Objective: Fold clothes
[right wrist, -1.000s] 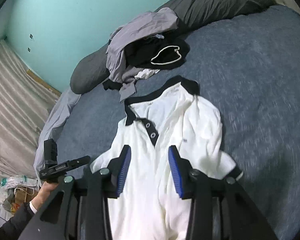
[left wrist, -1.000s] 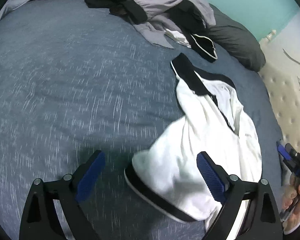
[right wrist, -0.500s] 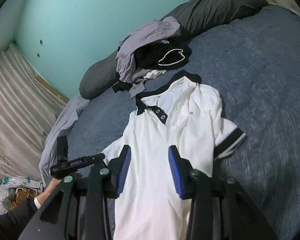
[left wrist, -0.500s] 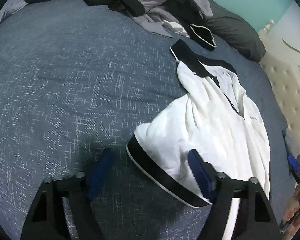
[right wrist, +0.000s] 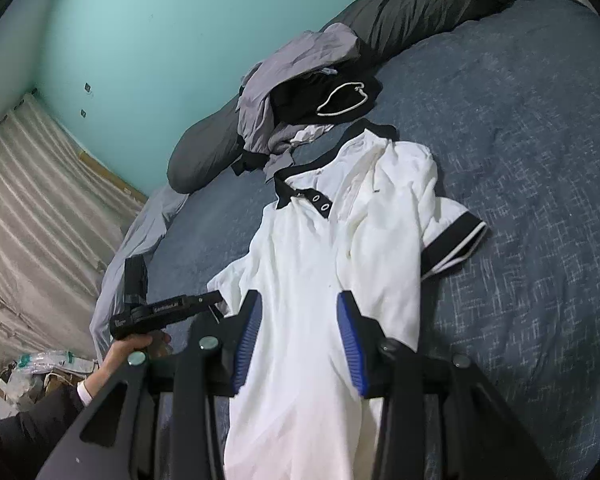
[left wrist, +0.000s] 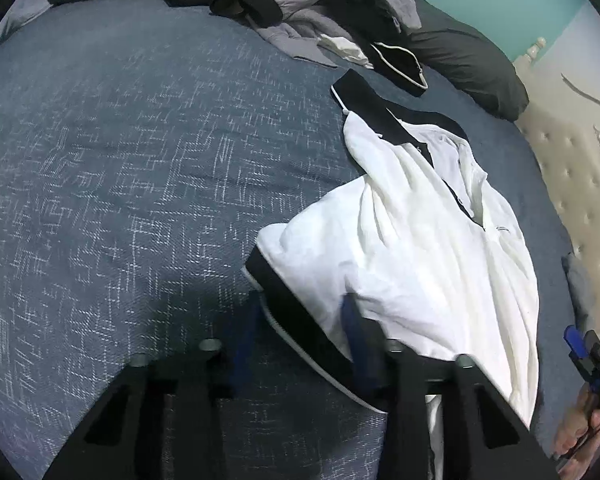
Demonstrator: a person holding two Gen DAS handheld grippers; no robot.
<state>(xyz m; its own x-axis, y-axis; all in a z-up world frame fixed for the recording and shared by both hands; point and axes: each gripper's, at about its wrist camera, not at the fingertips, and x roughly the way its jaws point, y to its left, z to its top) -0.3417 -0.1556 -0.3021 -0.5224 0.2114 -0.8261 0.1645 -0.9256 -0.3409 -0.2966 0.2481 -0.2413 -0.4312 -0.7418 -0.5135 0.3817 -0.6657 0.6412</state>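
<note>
Left gripper [left wrist: 300, 332] straddles the black sleeve cuff [left wrist: 296, 320] of the white polo shirt [left wrist: 412, 248], its 2 blurred fingers partly spread. Right gripper [right wrist: 298, 336] hovers spread over the shirt's near body on the blue bed [right wrist: 520, 140].

**White polo shirt spread on the bed**

The polo shirt [right wrist: 300, 264] is white with a black collar [right wrist: 300, 172], a black buttoned placket and black sleeve bands edged in white; it lies face up on the blue bedspread, collar toward the pillows, rumpled along its length; one short sleeve [left wrist: 300, 280] spreads outward, its band flat.
</note>
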